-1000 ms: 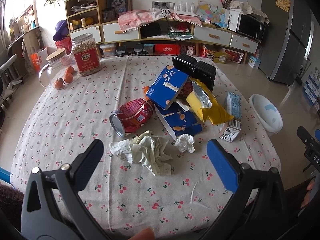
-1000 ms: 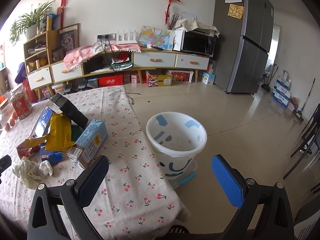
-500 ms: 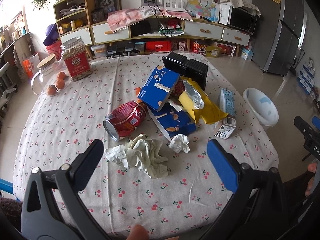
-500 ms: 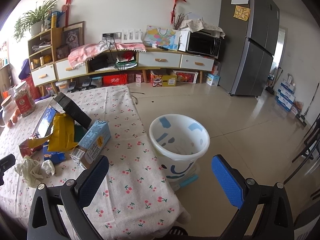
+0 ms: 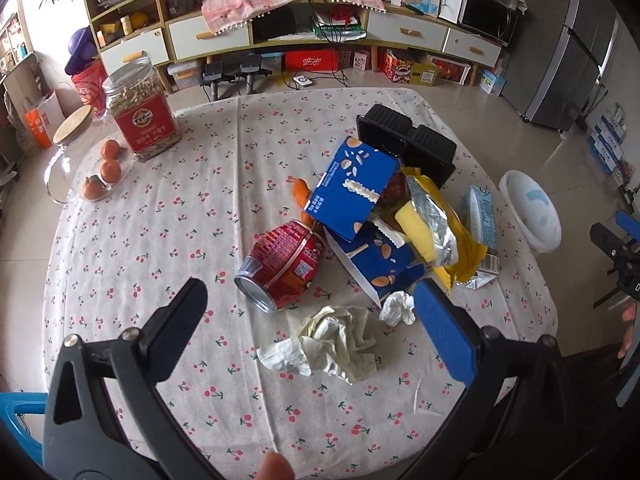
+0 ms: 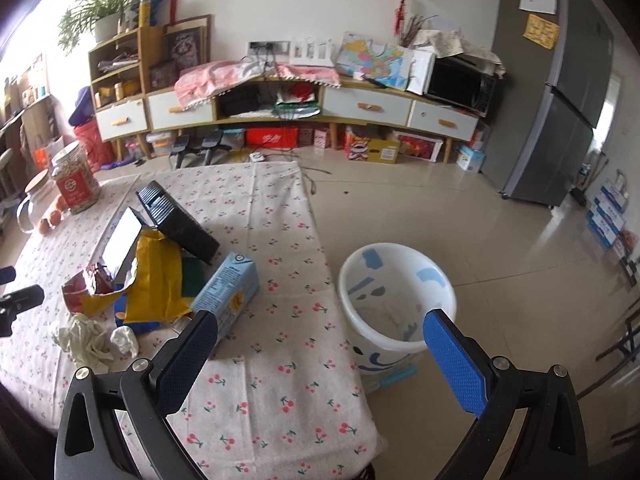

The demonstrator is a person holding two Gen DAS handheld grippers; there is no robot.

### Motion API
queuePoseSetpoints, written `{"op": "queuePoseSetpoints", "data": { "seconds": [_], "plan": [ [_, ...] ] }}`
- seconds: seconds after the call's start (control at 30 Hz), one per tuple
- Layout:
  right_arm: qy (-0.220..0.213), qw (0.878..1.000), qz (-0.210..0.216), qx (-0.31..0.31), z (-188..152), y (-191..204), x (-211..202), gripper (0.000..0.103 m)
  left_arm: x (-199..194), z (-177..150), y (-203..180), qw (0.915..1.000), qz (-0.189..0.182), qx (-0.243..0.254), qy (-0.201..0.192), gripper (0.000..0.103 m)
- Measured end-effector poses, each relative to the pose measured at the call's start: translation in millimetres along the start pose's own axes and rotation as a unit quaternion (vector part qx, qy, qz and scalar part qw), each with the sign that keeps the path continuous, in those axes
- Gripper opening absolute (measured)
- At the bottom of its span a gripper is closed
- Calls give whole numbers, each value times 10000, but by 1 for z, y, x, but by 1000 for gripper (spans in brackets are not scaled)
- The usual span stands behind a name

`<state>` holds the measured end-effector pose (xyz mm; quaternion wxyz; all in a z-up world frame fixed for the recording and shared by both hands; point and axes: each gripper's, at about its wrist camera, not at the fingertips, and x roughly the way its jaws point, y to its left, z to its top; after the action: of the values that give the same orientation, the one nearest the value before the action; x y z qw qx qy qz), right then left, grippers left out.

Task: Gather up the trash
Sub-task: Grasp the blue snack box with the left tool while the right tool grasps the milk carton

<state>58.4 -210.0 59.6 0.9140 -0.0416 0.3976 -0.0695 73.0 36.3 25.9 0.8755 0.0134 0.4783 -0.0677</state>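
A: Two grippers are showing, and we are logging both with jaws spread wide and nothing between them. In the left wrist view, the left gripper (image 5: 310,308) is hovering at lower centre, above the cherry-print tablecloth (image 5: 160,216).

B: We are noting the trash heap at centre frame: crumpled tissue (image 5: 332,340) lying between the fingers' line of sight, a small paper wad (image 5: 398,308) just beside it, a red can (image 5: 282,270) lying on its side, and two blue boxes (image 5: 352,188), one leaning on the other.

A: We are also seeing a yellow wrapper (image 5: 448,240) to the right of the boxes, a light-blue carton (image 5: 480,220) near the right table edge, and a black tray (image 5: 404,144) behind.

B: In the right wrist view, the right gripper (image 6: 320,340) is framing the white bin (image 6: 396,300), standing on the floor right of centre, just beside the table. The carton (image 6: 228,292) is lying near its left finger.
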Motion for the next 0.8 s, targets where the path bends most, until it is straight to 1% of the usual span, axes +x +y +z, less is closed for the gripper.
{"op": "queuePoseSetpoints", "data": {
  "seconds": [0.13,0.27,0.33,0.43,0.53,0.6,0.7,0.77,0.8],
  "plan": [
    [313,9993,171,-122,19,10,24,103,27,16,4,9994,-175,25,283,102],
    [522,9980,285,-216,31,23,48,103,54,32,-2,9986,-271,287,343,102],
    [589,9973,376,-208,34,28,59,103,67,37,-5,9978,-308,460,375,98],
    [737,9956,571,-46,31,28,82,103,84,44,-8,9960,-500,585,465,96],
    [1138,9909,720,81,29,28,106,103,93,52,-11,9945,-700,650,428,95],
    [1251,9883,871,105,31,28,117,103,96,56,-14,9929,-869,726,354,95],
    [1448,9840,1003,264,33,26,133,103,99,58,-21,9913,-952,882,201,94],
    [1540,9816,1090,306,34,28,140,103,100,58,-22,9908,-1002,891,159,89],
    [1570,9806,1135,305,35,30,143,103,102,59,-23,9908,-1018,870,175,82]
  ]
}}
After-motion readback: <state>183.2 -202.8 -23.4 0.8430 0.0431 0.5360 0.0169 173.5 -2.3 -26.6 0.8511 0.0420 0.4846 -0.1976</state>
